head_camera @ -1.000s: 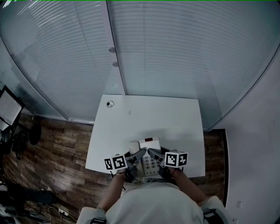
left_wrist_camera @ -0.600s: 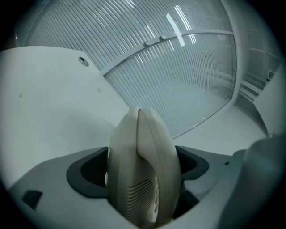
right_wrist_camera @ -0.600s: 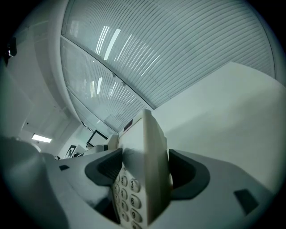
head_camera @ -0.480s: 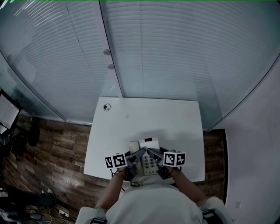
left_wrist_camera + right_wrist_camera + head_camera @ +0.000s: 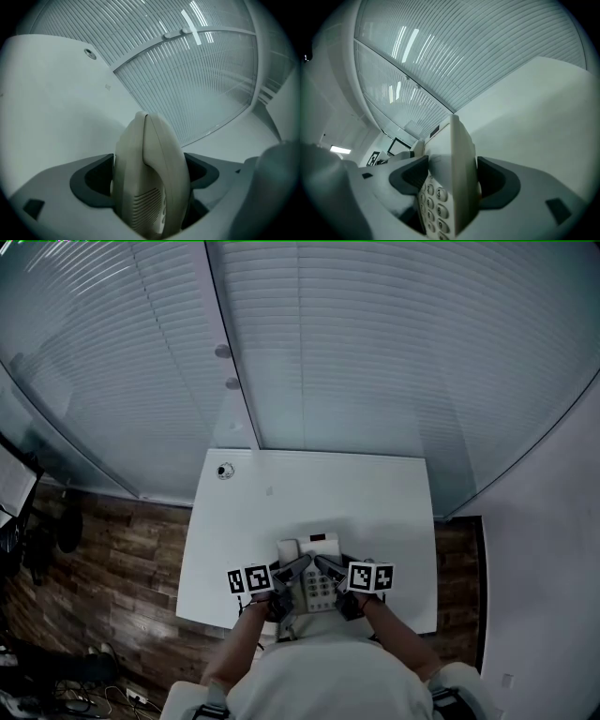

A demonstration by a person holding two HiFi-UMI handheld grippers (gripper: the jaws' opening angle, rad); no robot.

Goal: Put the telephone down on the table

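In the head view, a white table (image 5: 319, 493) stands against a glass wall with slatted blinds (image 5: 375, 343), with dark wooden floor (image 5: 103, 568) to its left. The telephone (image 5: 317, 563) is at the middle of the table's near edge, just in front of the person. The left gripper (image 5: 298, 567) meets it from the left and the right gripper (image 5: 327, 565) from the right, each with its marker cube pointing outward. From this view it is unclear whether the telephone rests on the surface or hangs just above it. A small round fitting (image 5: 224, 471) sits at the far left corner, well apart from the telephone. In the left gripper view, the two dark jaws are clamped on the cream handset (image 5: 152, 159), one on each side, with the white tabletop and blinds beyond. In the right gripper view, the jaws are closed on the telephone's right edge. The body is seen edge-on, with the numbered keypad (image 5: 433, 206) facing left between the pads.
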